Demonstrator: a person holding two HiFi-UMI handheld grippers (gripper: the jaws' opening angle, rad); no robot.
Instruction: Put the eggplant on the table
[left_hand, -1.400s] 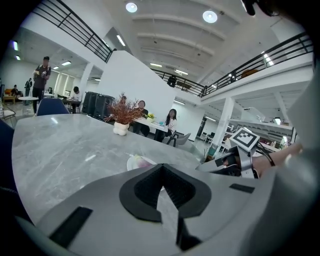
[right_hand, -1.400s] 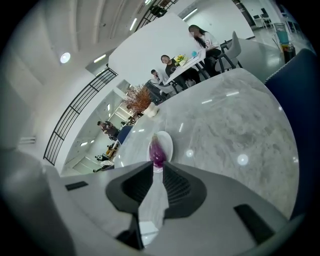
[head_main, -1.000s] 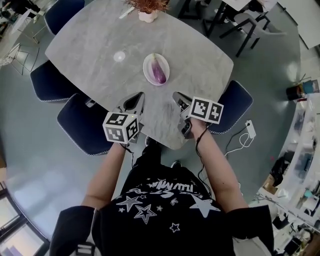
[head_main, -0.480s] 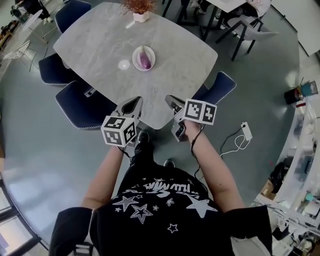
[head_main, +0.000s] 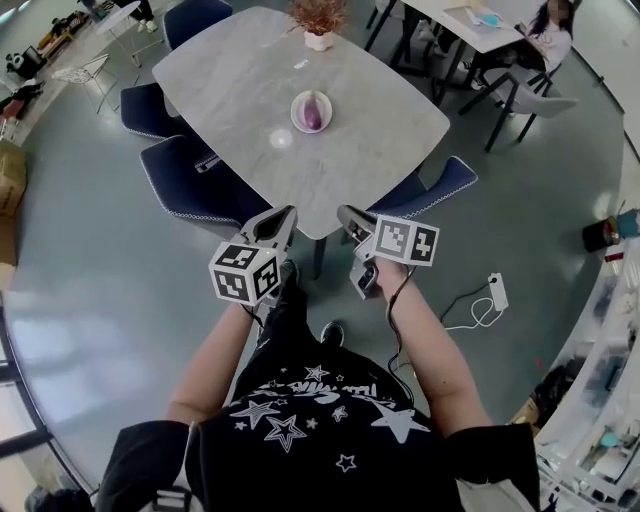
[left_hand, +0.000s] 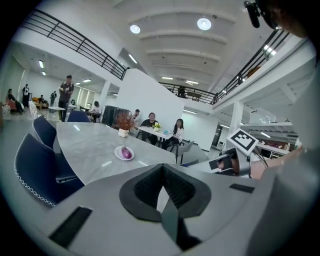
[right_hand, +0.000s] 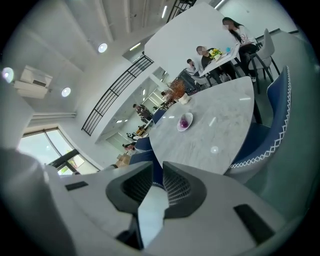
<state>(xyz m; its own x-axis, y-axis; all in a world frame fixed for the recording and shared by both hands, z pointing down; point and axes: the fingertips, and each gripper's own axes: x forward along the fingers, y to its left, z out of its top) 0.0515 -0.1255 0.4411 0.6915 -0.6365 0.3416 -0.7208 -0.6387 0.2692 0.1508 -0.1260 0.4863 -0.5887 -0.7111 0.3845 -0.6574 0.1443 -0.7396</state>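
Stepping back has pushed the grey table (head_main: 360, 150) farther up the head view, and both grippers now hang by its near end. The eggplant (head_main: 314, 112) lies on a white plate (head_main: 299, 103) mid-table, well apart from either tool. Fingers of the left gripper (head_main: 287, 213) are pressed together on nothing. Those of the right gripper (head_main: 345, 213) stand slightly apart, also empty. Both seem held level, ready for an approach not yet begun.

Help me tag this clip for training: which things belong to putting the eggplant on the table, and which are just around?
Job: eggplant, lying on its white plate; grey table; left gripper and right gripper, both empty.
Just around: potted plant, blue chairs, power strip on the floor.
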